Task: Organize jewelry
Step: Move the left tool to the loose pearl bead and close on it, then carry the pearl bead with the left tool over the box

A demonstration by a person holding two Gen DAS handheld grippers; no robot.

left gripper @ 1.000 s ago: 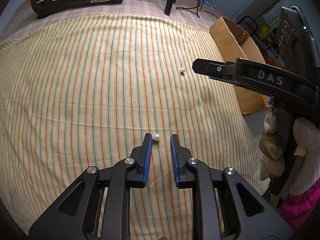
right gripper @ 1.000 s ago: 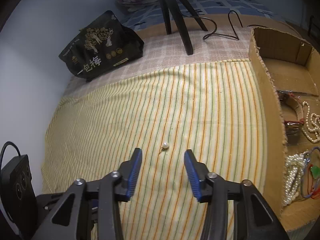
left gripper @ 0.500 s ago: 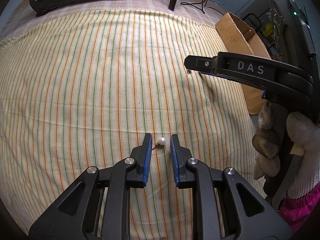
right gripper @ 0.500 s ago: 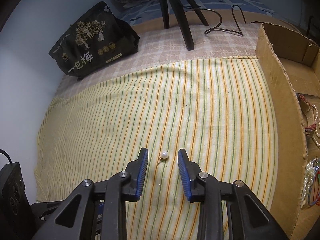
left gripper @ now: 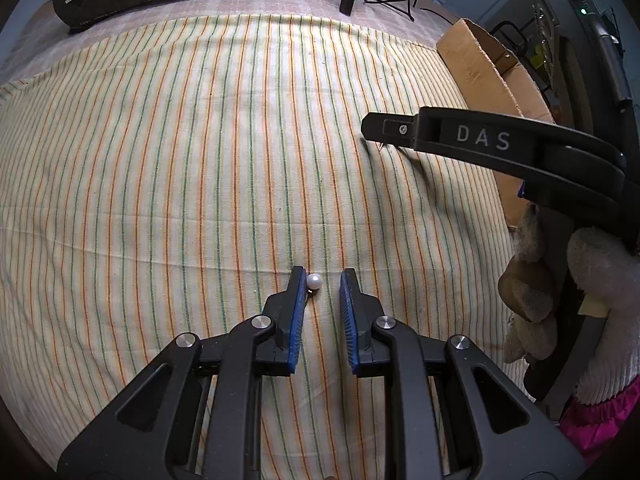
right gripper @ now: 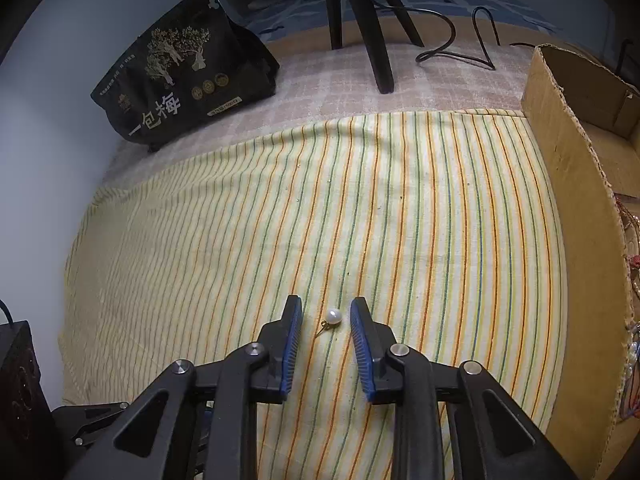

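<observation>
Two pearl earrings lie on a yellow striped cloth (left gripper: 160,160). One pearl earring (left gripper: 314,281) sits between the tips of my left gripper (left gripper: 322,276), close to the left finger; the jaws are narrowly open around it. The other pearl earring (right gripper: 333,315), with a small gold hook, lies between the tips of my right gripper (right gripper: 326,308), whose jaws are open around it. The right gripper also shows in the left wrist view (left gripper: 480,140), and it hides its earring there.
A cardboard box (right gripper: 576,184) stands along the cloth's right edge, with bead necklaces (right gripper: 632,240) inside. A black snack bag (right gripper: 188,76) lies at the back left. Dark tripod legs (right gripper: 372,28) and a black cable (right gripper: 452,48) are at the back.
The right gripper came down and forward over its earring and narrowed its jaws around it. The left gripper shifted slightly, its pearl now nearer its left finger.
</observation>
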